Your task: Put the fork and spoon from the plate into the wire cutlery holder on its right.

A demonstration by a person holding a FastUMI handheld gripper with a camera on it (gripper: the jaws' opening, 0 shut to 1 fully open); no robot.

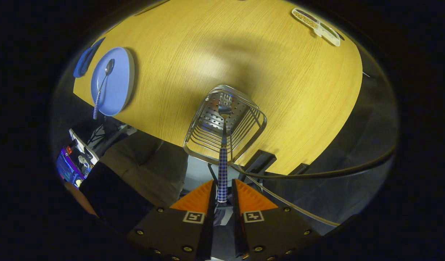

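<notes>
Farthest left, a blue oven mitt lies on the wooden surface, just beside the far rim of the blue plate. The plate sits near the surface's edge, well apart from the wire cutlery holder. On the plate lies the spoon, its bowl resting on the plate and its checked handle reaching past the plate's rim and over the edge of the surface.

Below the plate, off the surface, a lit screen shows among some clutter, and next to it a person's trouser legs.

In the middle, the wire cutlery holder stands on the surface close to its near edge, just ahead of the fingers, seen from above through its open top, with a perforated metal bottom. The fork hangs straight down into it, tines near that perforated bottom, checked handle rising out through the top.

The claw is narrow, both fingers pressing on the upper end of the fork's handle, which stands between them.

To the right, a dark cable curves past the holder and beyond the surface's edge. Far beyond, at the opposite side of the surface, lies a white divided tray with small items in its compartments.
</notes>
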